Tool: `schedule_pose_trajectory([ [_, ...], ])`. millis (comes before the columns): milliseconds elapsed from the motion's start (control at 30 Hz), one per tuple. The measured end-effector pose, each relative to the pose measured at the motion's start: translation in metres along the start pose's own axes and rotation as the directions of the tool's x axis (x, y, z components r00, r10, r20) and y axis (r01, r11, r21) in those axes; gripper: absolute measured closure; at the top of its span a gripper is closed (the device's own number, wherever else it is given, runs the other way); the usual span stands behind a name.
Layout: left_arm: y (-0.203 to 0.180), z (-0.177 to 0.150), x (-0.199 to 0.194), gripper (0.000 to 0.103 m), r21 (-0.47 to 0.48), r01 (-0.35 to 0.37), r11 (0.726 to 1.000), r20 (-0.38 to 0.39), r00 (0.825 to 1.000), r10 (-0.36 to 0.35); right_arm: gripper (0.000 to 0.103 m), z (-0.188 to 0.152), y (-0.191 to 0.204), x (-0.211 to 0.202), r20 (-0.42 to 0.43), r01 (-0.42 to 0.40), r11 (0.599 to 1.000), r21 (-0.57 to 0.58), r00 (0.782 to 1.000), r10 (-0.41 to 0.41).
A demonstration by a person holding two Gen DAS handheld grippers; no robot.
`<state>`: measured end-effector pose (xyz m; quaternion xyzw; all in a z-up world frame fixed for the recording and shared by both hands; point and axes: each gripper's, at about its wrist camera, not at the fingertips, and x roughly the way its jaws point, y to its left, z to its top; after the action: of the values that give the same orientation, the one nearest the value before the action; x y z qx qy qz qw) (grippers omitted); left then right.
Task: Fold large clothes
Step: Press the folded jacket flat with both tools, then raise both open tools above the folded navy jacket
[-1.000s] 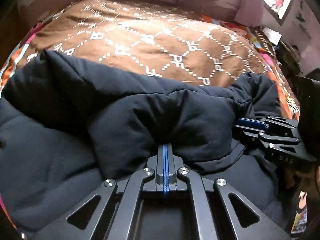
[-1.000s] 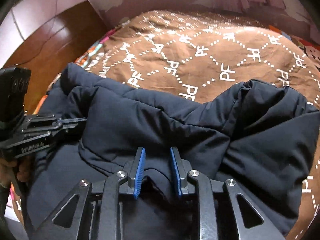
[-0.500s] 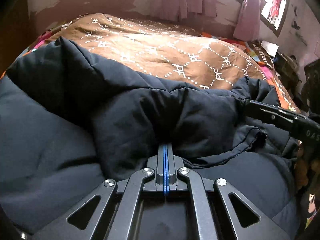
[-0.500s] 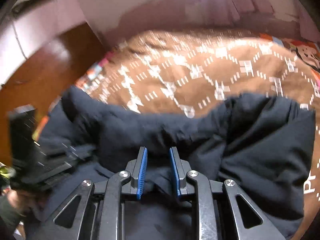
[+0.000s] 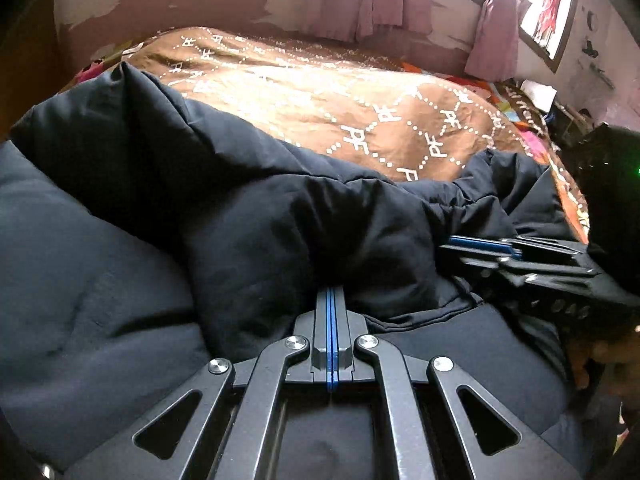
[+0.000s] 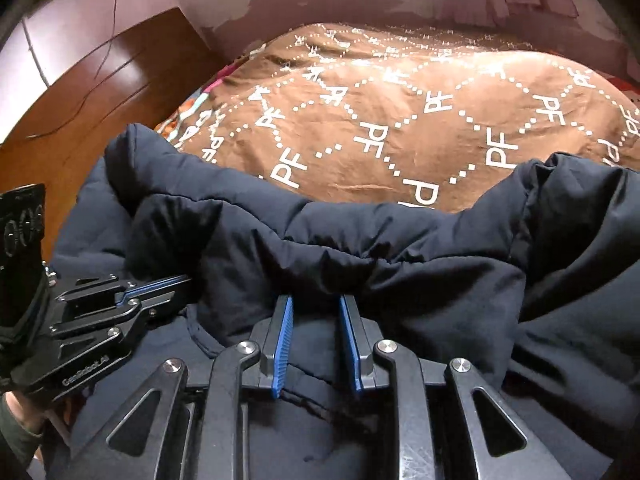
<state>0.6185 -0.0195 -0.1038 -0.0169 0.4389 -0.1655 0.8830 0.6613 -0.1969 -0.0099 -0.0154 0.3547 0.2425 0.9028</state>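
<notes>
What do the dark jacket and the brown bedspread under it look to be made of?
Dark jacket: looks like smooth matte synthetic shell over padding, as it puffs in soft quilted bulges; the filling is unseen. Brown bedspread: seems thin woven cloth, slightly shiny, creased, printed with white dotted diamonds and letters.

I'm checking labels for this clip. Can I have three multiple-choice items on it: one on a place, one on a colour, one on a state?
1. Where does the jacket lie?
A. on the brown bedspread
B. on a chair
C. on the floor

2. What colour are the gripper pads?
A. red
B. blue
C. yellow

3. How is the left gripper?
A. wide open
B. shut on the jacket
C. out of view

Answers:
1 A, bedspread shows behind it.
2 B, blue strips on the fingers.
3 B, pads together, fabric bunched there.
</notes>
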Motion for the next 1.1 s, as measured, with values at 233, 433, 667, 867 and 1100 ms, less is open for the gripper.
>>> schedule_pose_trajectory([
  [233,-0.003,0.002,-0.008,0.101,0.001,-0.006,1.0,0.014,1.0,0.006,0.081,-0.019,-0.024,-0.047,0.04,0.092,0.993,0.08,0.995,-0.096],
  [433,-0.021,0.001,-0.015,0.101,0.061,-0.115,0.992,0.01,0.993,0.114,0.08,-0.023,-0.017,-0.045,0.01,0.127,0.991,0.048,0.992,-0.127],
  [667,-0.028,-0.009,-0.069,0.067,-0.017,-0.111,0.994,0.132,0.985,0.112,0.043,-0.044,-0.004,-0.107,0.167,0.116,0.992,0.039,0.979,-0.121],
  [867,-0.05,-0.017,-0.132,0.029,-0.075,-0.092,0.993,0.243,0.964,0.108,0.019,-0.062,0.022,-0.173,0.279,0.166,0.986,0.018,0.946,-0.165],
  [1100,-0.087,-0.038,-0.203,0.002,-0.038,-0.072,0.997,0.289,0.954,0.08,0.0,-0.091,0.051,-0.246,0.384,0.187,0.982,0.021,0.906,-0.18],
])
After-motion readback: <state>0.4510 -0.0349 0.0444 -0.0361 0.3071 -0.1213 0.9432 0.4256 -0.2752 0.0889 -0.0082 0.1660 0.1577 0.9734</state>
